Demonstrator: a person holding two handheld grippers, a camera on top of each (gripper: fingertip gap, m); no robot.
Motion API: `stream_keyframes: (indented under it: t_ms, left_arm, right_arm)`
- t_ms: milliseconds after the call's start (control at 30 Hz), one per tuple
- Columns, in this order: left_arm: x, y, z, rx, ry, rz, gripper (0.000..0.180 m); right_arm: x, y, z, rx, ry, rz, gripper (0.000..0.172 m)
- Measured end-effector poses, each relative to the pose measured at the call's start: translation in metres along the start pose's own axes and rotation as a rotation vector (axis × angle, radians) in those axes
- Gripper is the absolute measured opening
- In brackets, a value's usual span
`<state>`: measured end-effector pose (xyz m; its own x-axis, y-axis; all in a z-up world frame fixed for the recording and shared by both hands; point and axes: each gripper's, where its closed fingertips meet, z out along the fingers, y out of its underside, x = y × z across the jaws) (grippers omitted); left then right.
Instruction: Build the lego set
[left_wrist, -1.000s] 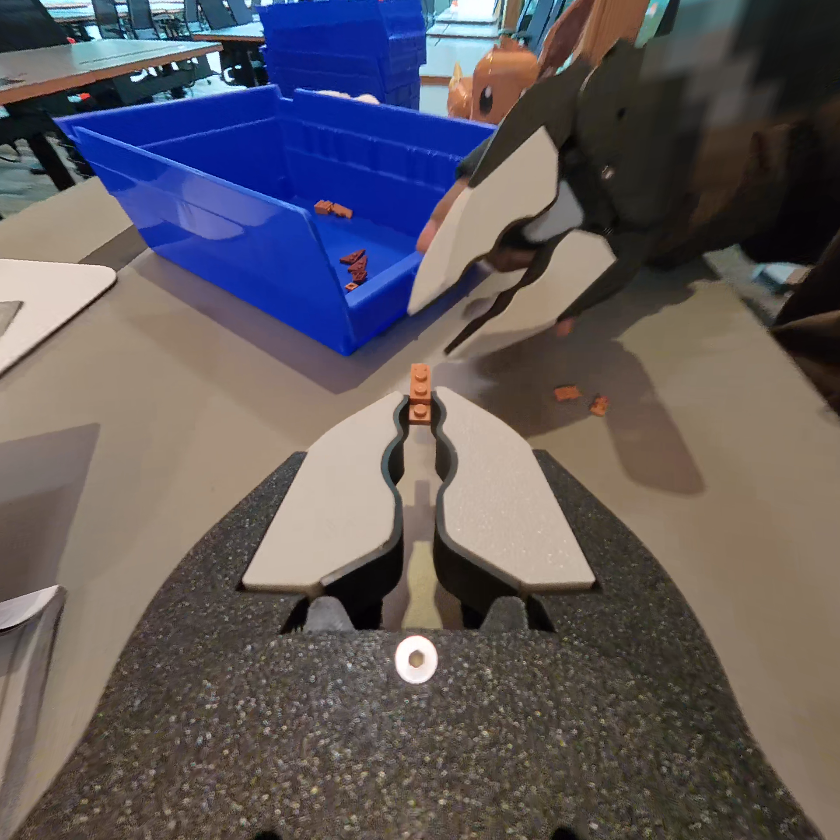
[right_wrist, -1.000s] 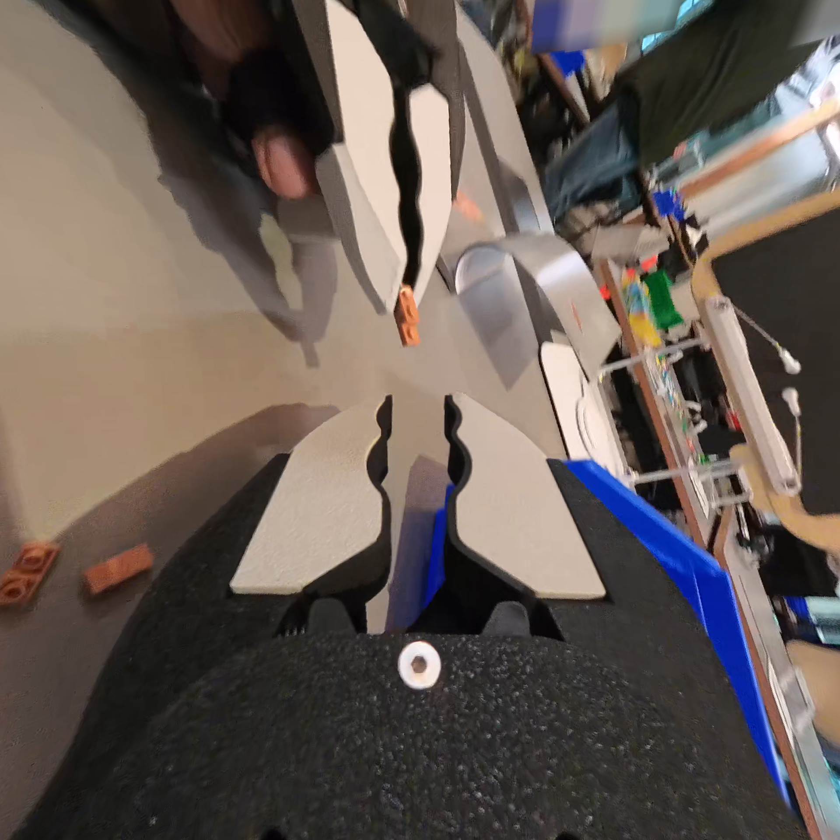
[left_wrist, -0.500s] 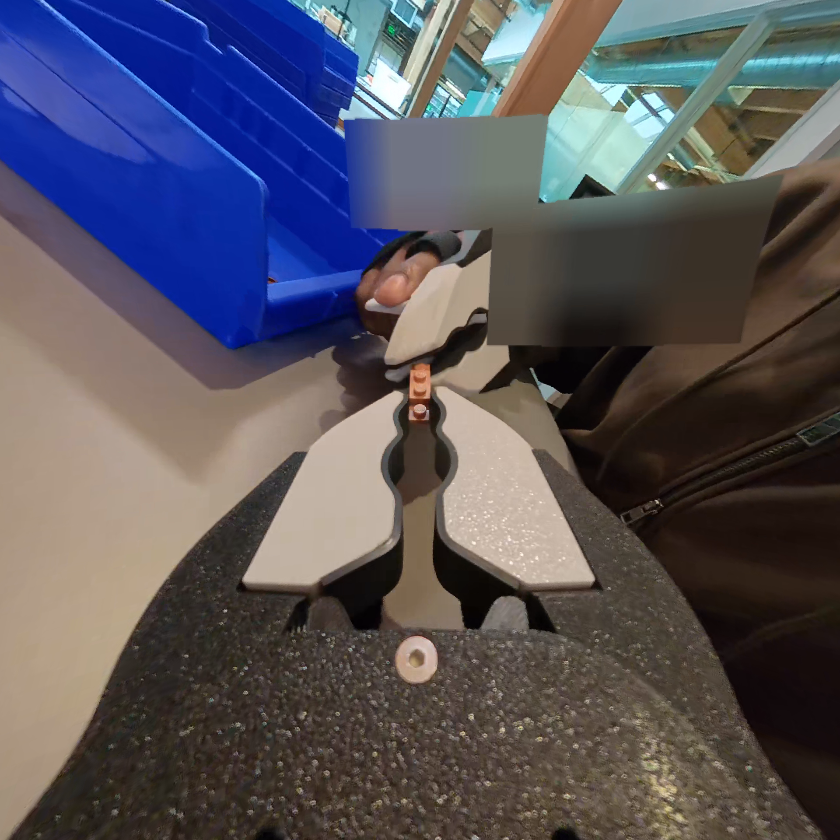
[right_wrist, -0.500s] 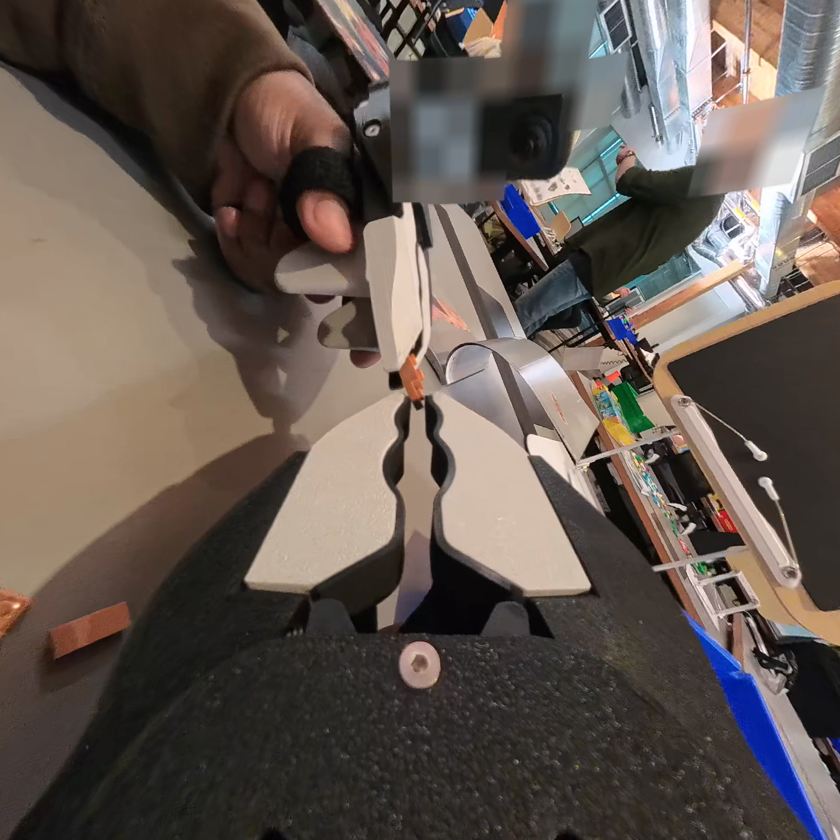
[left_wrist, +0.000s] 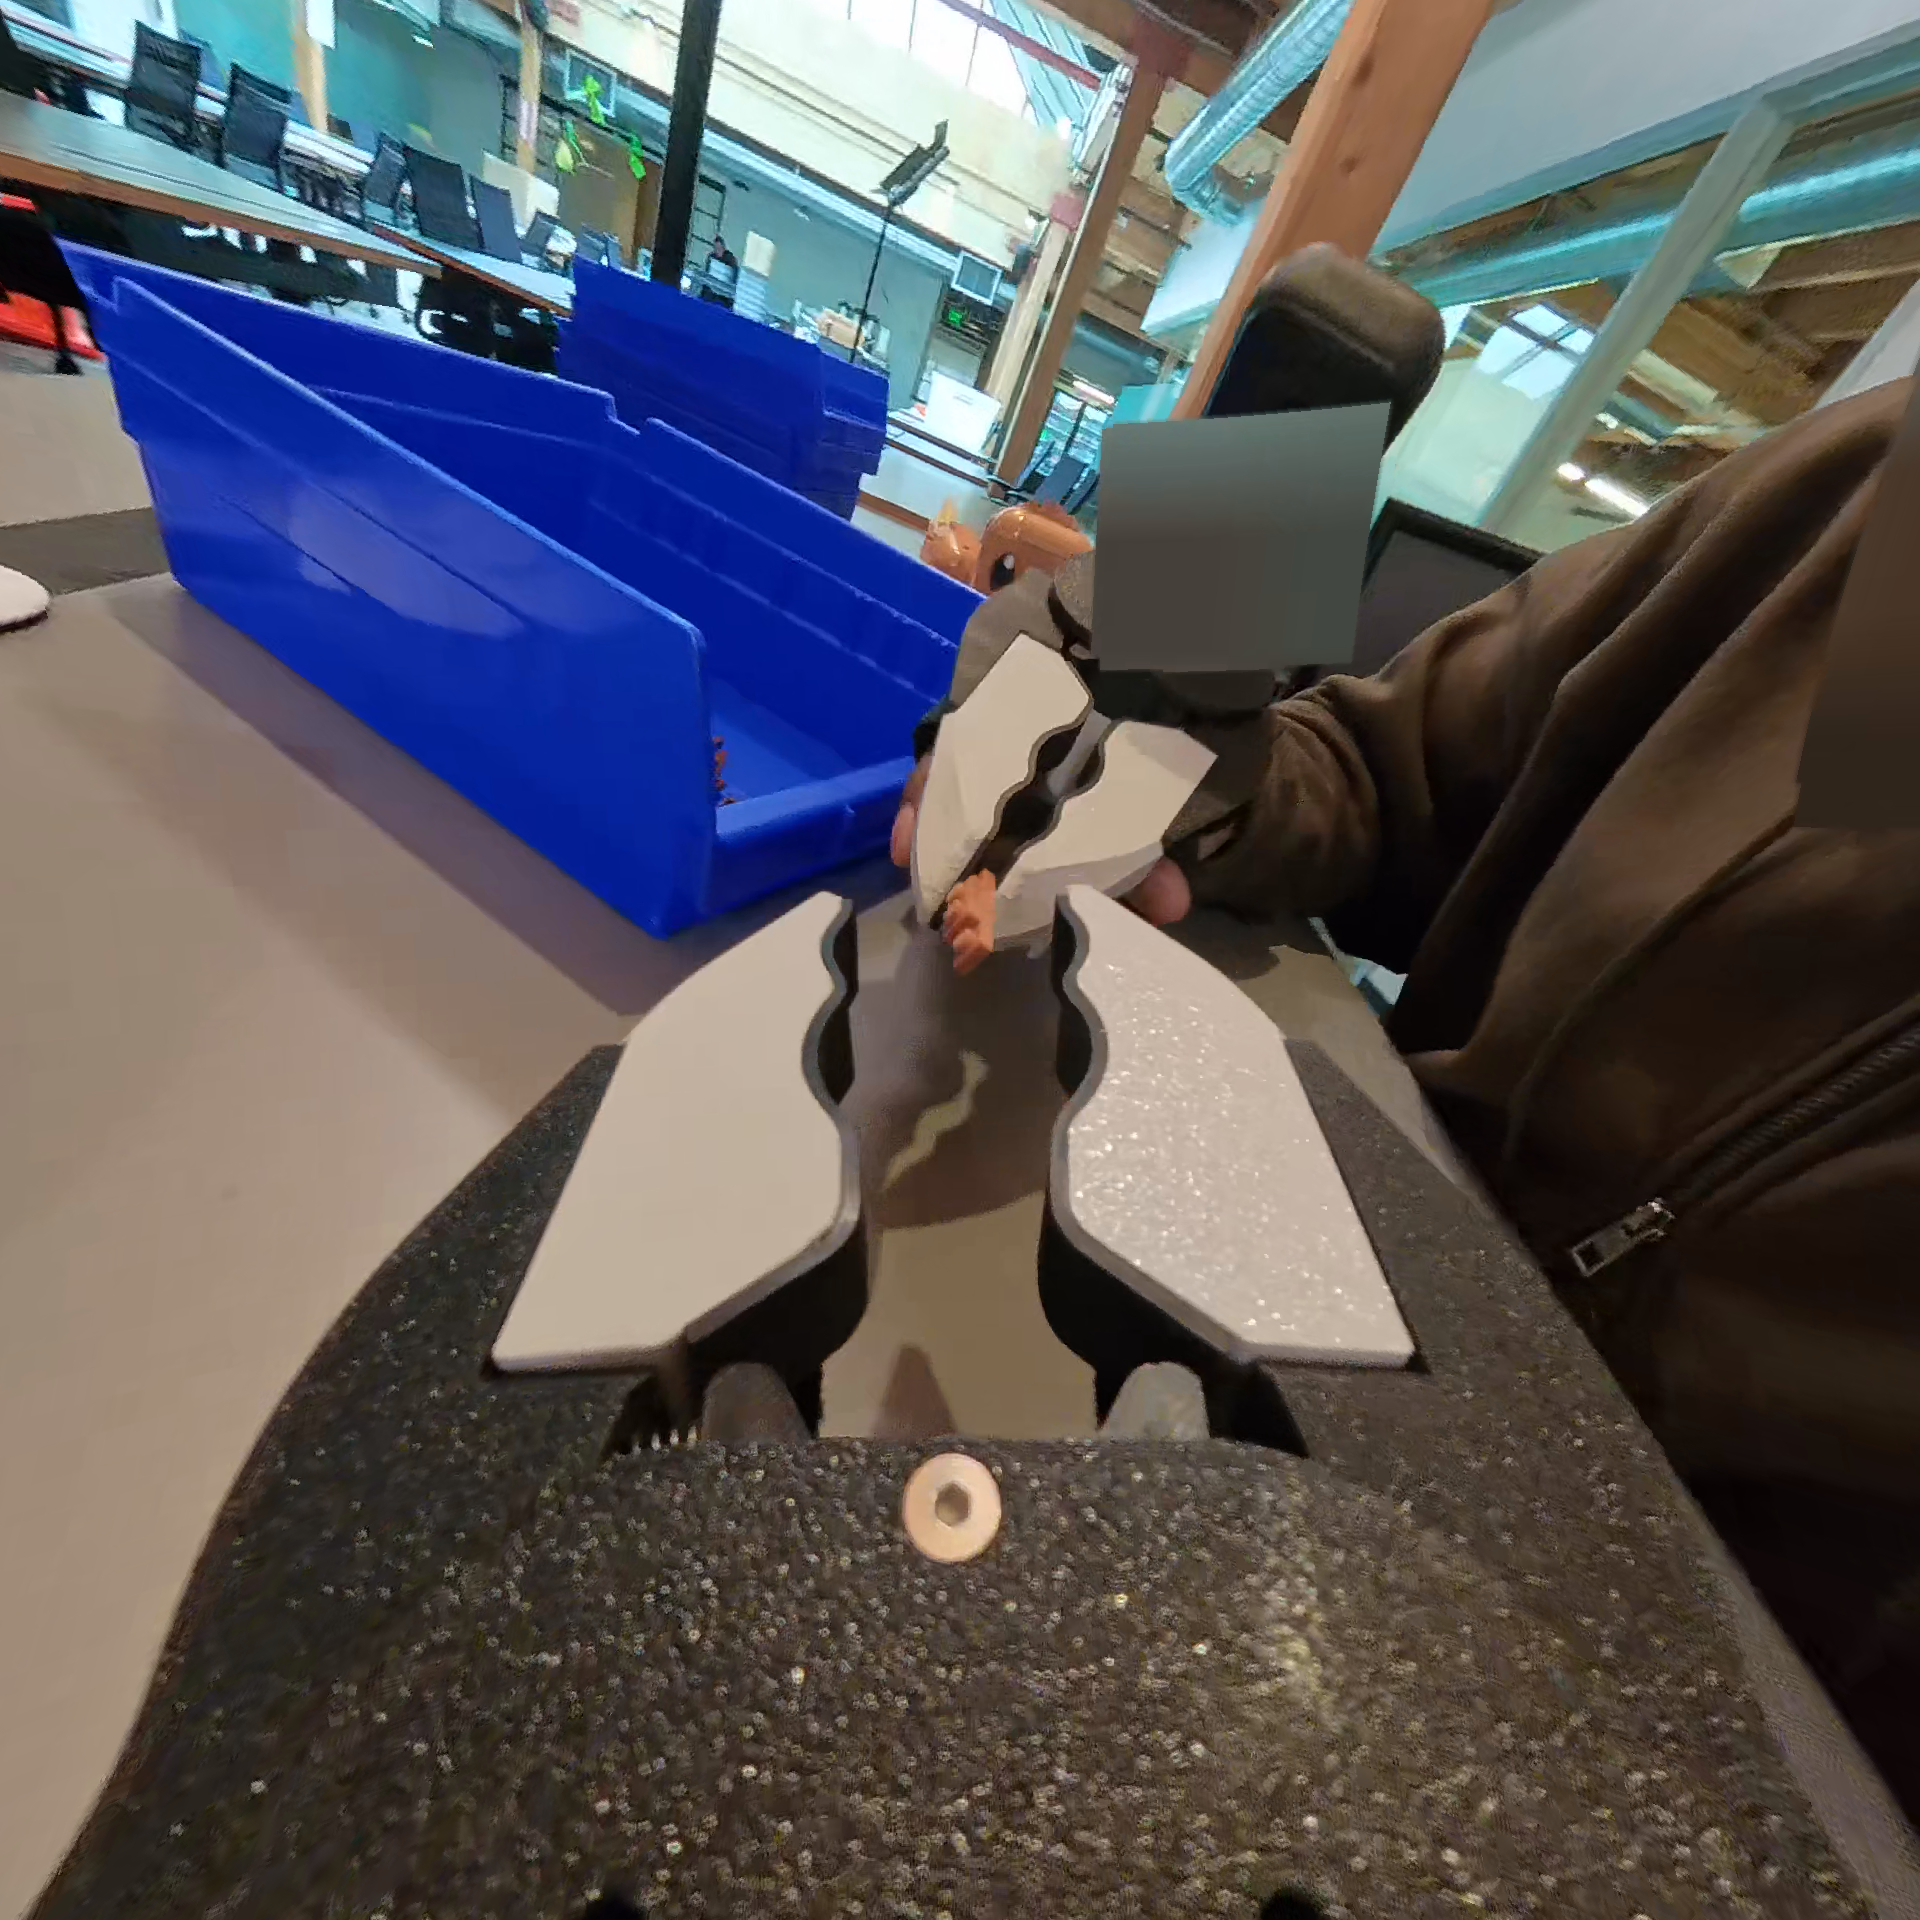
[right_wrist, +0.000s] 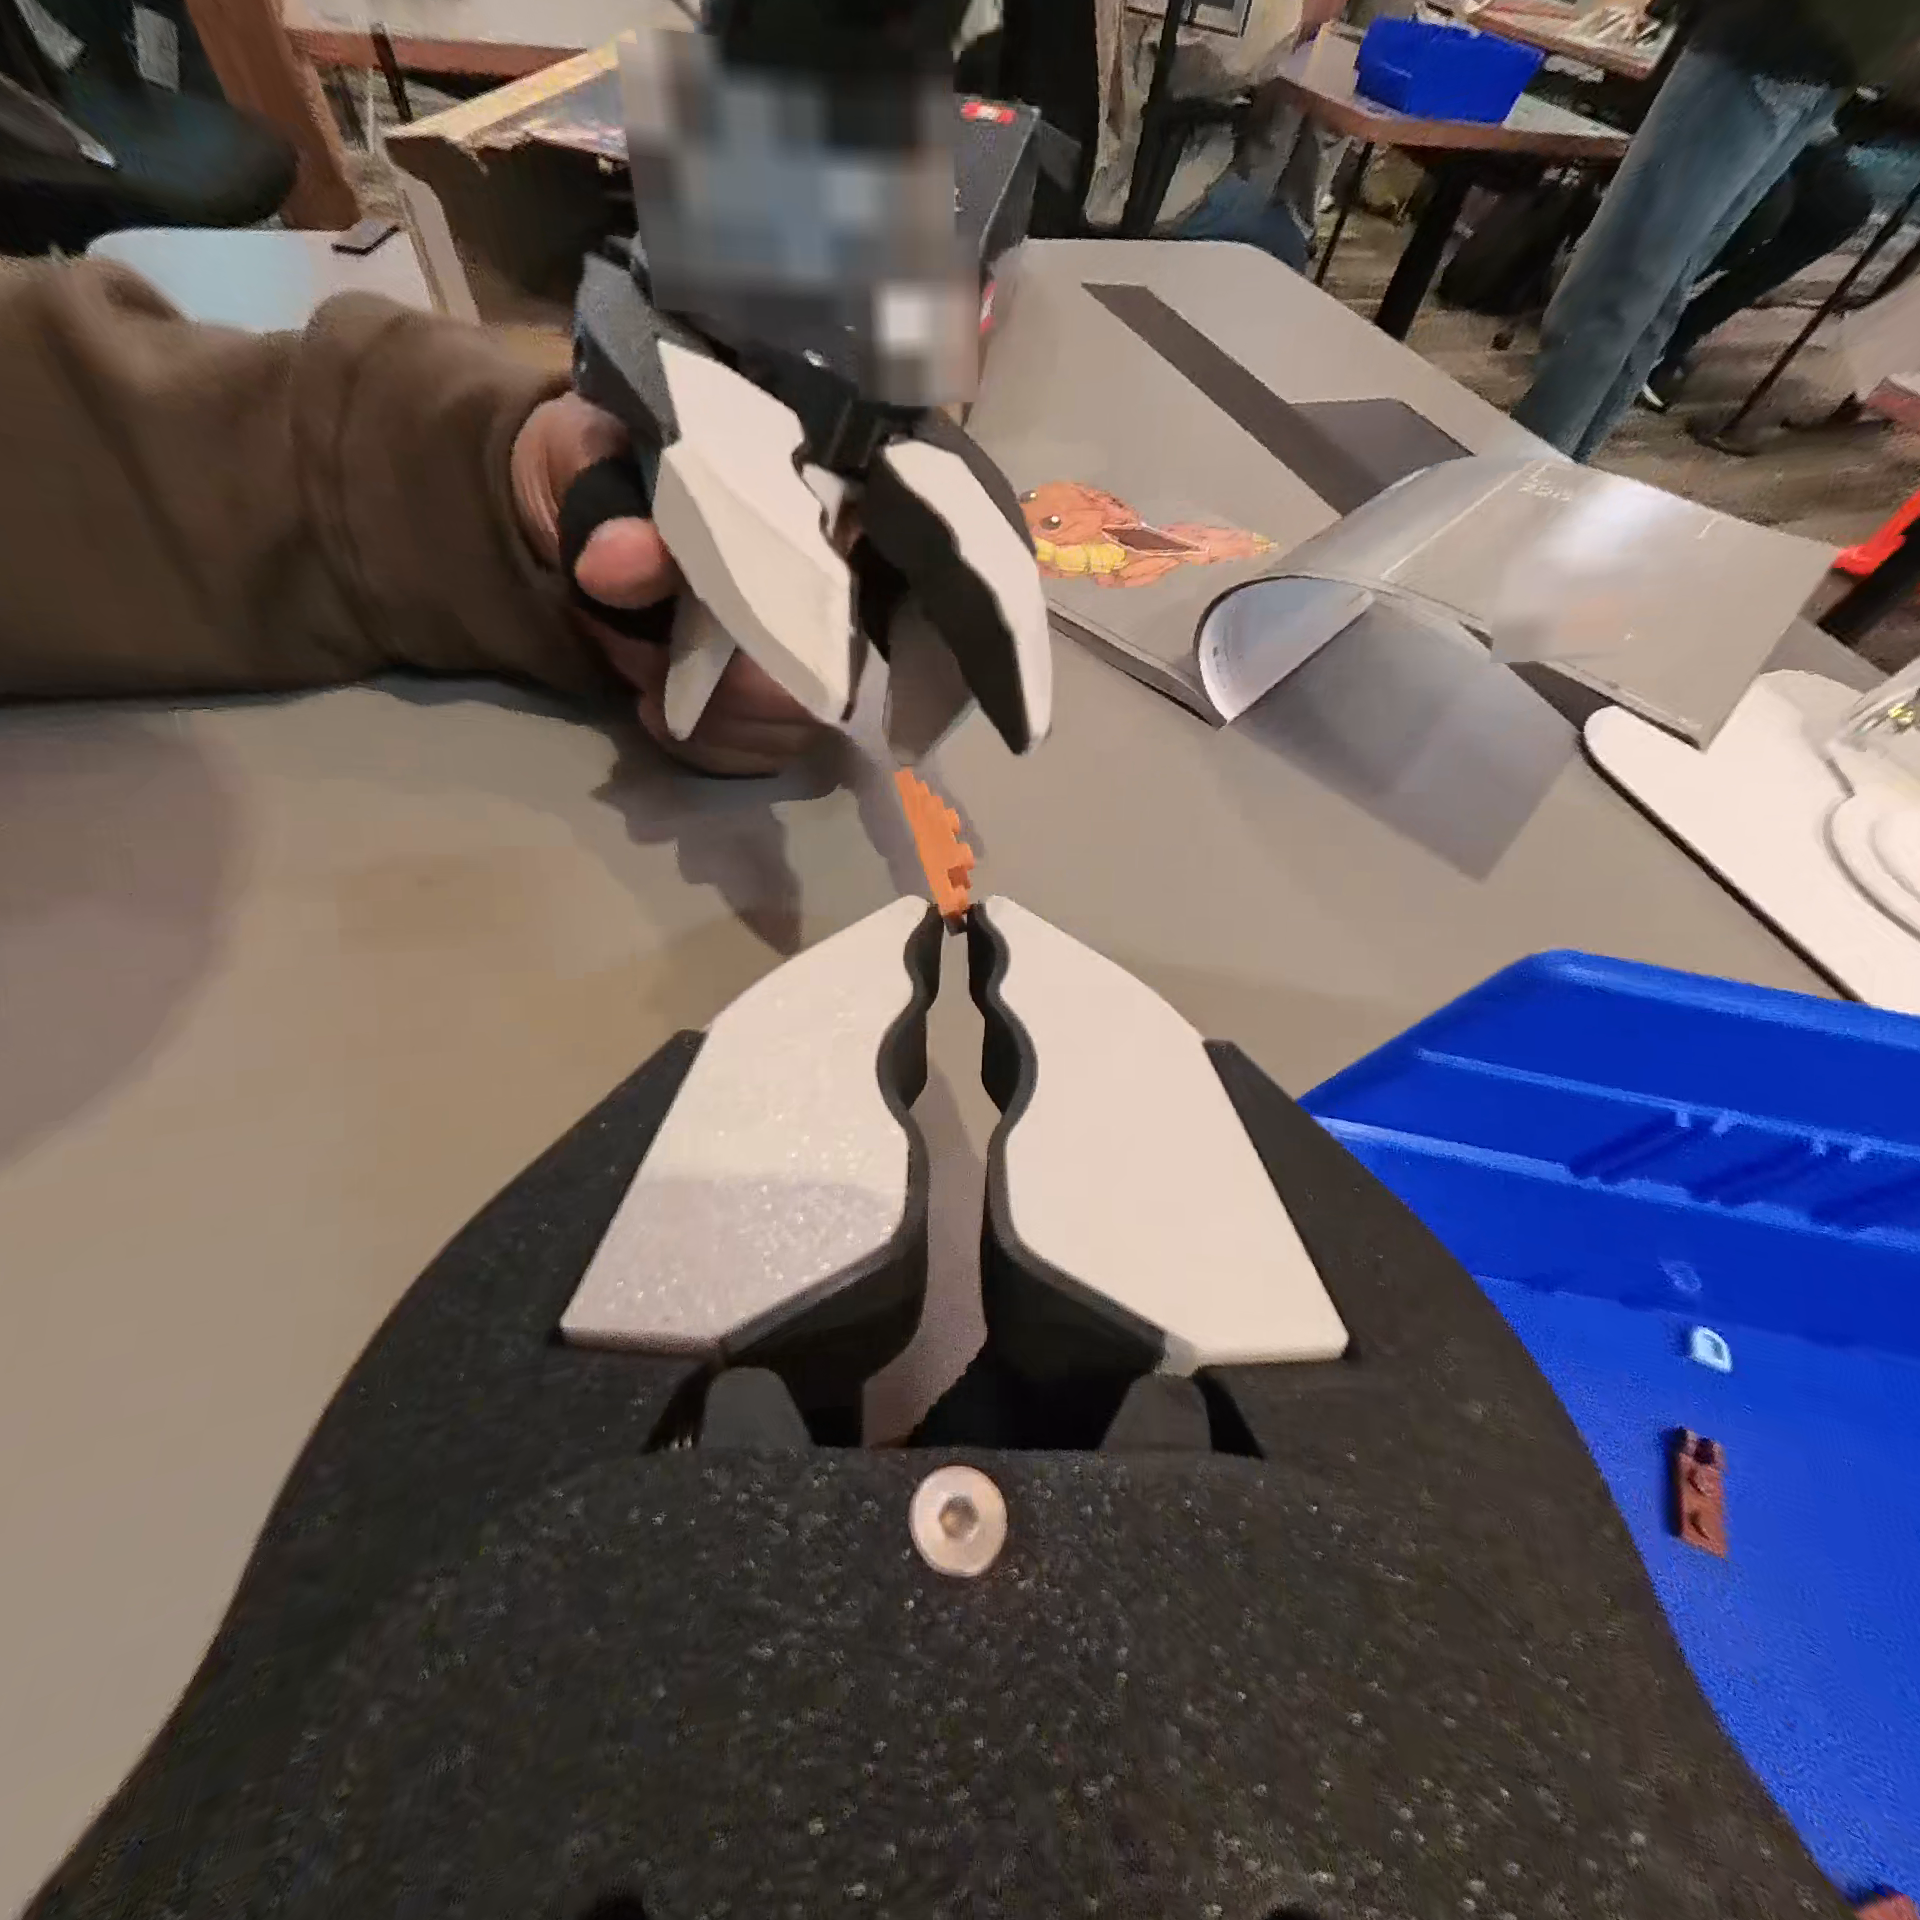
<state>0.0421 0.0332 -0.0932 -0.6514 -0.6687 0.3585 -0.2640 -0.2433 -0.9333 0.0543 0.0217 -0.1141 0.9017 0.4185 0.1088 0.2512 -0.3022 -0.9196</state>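
My right gripper (right_wrist: 954, 914) is shut on the near end of a thin orange stud brick (right_wrist: 935, 842), which sticks out forward from its tips above the grey table (right_wrist: 312, 935). My left gripper (left_wrist: 954, 904) is open and empty, its fingers standing apart to either side of the brick (left_wrist: 974, 930) without touching it. The left wrist view shows the right gripper (left_wrist: 982, 896) pinching the brick between its pads. The right wrist view shows the left gripper (right_wrist: 935, 732) open just beyond the brick's far end.
A blue bin (left_wrist: 468, 623) stands on the table and holds small brown bricks (right_wrist: 1701, 1491); its rim (right_wrist: 1662, 1039) is by my right gripper. An open grey booklet (right_wrist: 1403, 582) and a white board (right_wrist: 1745, 810) lie farther off. A person's brown sleeve (left_wrist: 1558, 831) is at the right. Both grippers' tips are close together, under 4 cm apart.
The left gripper opened and let go of the orange brick. The right gripper, shut on its other end half a second ago, keeps it. Both grippers drew slightly apart.
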Motion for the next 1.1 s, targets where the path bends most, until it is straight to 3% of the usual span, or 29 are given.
stream_keyframes:
  t_ms: [167,333,500,667,867,1100]
  left_arm:
    - [0.002,0.018,0.011,-0.123,0.006,-0.120,0.035]
    - [0.007,0.016,0.018,-0.098,0.041,-0.236,0.033]
    - [0.017,0.014,0.024,-0.069,0.083,-0.265,0.015]
    - [0.018,0.013,0.026,-0.052,0.086,-0.239,0.011]
    - [0.015,0.011,0.028,-0.040,0.021,-0.115,0.008]
    - [0.003,0.002,0.020,0.018,-0.056,-0.046,0.008]
  right_arm:
    - [0.002,0.000,-0.002,0.009,0.039,-0.049,0.004]
    - [0.000,-0.004,-0.003,0.041,0.103,-0.214,0.004]
    - [-0.007,-0.008,-0.004,0.075,0.162,-0.395,0.005]
    - [-0.008,-0.010,-0.008,0.109,0.207,-0.459,0.006]
    - [-0.006,-0.006,-0.008,0.101,0.197,-0.428,0.017]
    - [-0.002,-0.003,-0.008,0.082,0.193,-0.385,0.018]
